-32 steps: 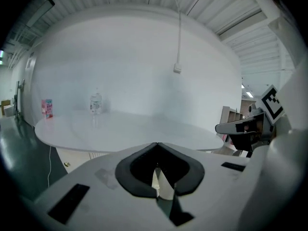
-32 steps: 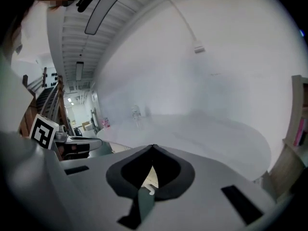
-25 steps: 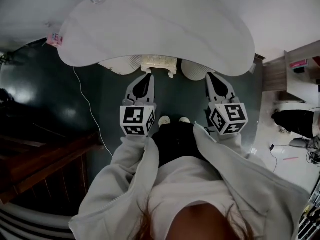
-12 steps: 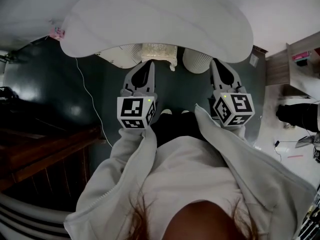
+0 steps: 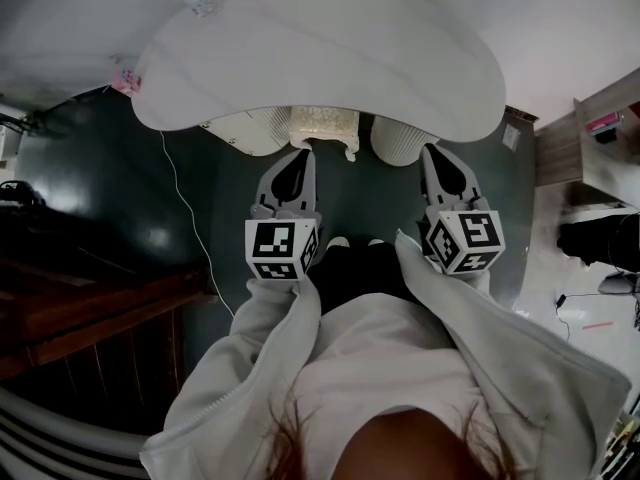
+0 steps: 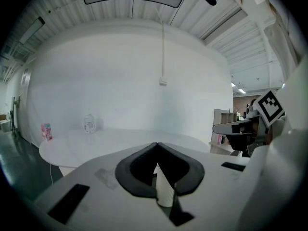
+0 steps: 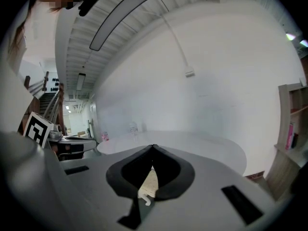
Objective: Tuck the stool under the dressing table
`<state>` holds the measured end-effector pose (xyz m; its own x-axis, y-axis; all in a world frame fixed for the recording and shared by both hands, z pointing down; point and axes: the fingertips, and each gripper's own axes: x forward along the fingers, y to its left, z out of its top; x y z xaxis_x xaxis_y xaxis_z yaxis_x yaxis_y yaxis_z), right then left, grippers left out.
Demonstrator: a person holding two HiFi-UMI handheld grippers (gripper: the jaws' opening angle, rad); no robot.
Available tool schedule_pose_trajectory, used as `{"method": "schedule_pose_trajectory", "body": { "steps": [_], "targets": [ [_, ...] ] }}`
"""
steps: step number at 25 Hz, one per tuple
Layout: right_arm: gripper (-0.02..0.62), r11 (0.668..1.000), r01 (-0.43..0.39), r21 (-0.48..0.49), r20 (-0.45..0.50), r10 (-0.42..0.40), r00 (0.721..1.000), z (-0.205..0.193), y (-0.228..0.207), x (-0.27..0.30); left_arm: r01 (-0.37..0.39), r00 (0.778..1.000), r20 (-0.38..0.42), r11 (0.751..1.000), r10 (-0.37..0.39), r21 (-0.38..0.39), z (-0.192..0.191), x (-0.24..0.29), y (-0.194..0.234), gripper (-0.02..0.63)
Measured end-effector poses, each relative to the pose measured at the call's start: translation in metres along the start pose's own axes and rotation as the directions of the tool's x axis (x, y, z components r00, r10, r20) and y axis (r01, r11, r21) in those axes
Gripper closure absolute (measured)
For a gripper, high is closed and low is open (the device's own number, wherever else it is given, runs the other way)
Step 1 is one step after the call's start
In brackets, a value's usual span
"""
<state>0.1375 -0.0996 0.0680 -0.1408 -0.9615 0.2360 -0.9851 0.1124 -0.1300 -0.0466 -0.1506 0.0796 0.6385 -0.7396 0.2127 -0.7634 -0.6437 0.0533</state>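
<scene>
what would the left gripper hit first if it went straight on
Probably the table, its front edge: the left gripper has shut tips level with it. It might slip under toward the stool; depth unclear.

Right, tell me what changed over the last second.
The left gripper and right gripper rose slightly; nothing was gripped or released. Their jaws stayed shut and empty, and the stool stayed tucked under the dressing table.
</scene>
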Motion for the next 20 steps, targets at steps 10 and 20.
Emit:
{"method": "schedule_pose_trajectory", "body": {
  "steps": [10,20],
  "targets": [
    [0.546,1.000,0.004,0.010,-0.011,-0.004,1.000,-0.008,0.004,-0.002,-0.006,1.000,-0.009,1.000,0.006,0.007,-0.005,-0.002,0.000,0.591],
    [0.546,1.000,-0.001,0.005,-0.024,0.001,1.000,-0.013,0.014,0.001,0.000,1.000,-0.026,1.000,0.000,0.001,-0.015,-0.008,0.005,0.591]
  ]
}}
